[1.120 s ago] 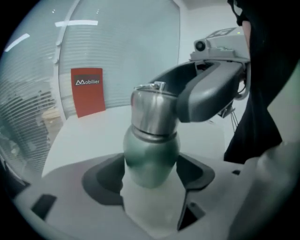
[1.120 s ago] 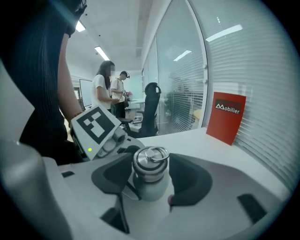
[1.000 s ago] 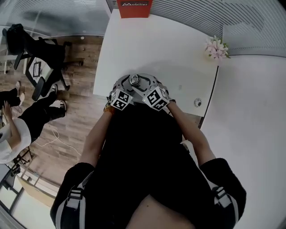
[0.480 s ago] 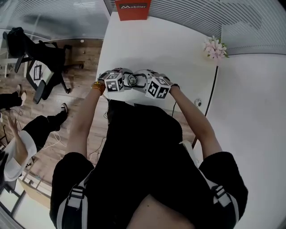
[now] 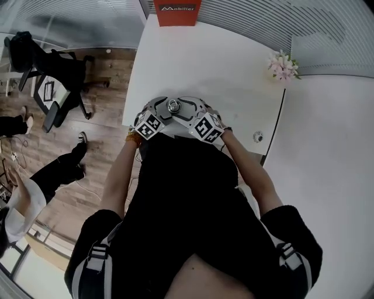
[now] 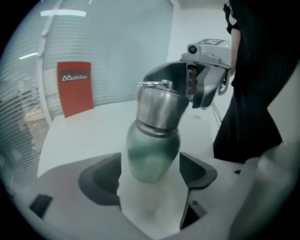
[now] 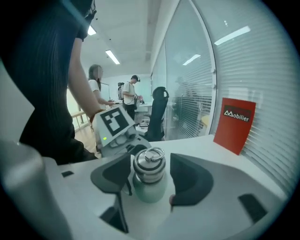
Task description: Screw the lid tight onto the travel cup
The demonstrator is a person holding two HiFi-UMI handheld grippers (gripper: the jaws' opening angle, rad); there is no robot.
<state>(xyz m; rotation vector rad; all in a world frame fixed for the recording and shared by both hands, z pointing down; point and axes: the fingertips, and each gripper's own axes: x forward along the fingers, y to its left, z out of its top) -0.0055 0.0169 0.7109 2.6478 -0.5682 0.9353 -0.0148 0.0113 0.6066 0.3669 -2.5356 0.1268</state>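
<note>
Evidently my left claw (image 6: 151, 176) and right claw (image 7: 151, 180) had just spread, flanking the stiff, slippery steel travel cup (image 6: 152, 150) untouched; its ribbed lid (image 7: 149, 169) looked the surest hold.

You have just opened your left tool (image 6: 150, 165) and right tool (image 7: 151, 174) wider; the travel cup (image 6: 152, 149) stands free between both.

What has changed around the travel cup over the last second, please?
Both sets of jaws have just been opening: the left hand-held gripper brackets the travel cup and the right hand-held gripper its lid, neither pressing. Since half a second ago their marker cubes swung back toward the person. The cup kept its place on the table; red sign and flowers unchanged.
</note>
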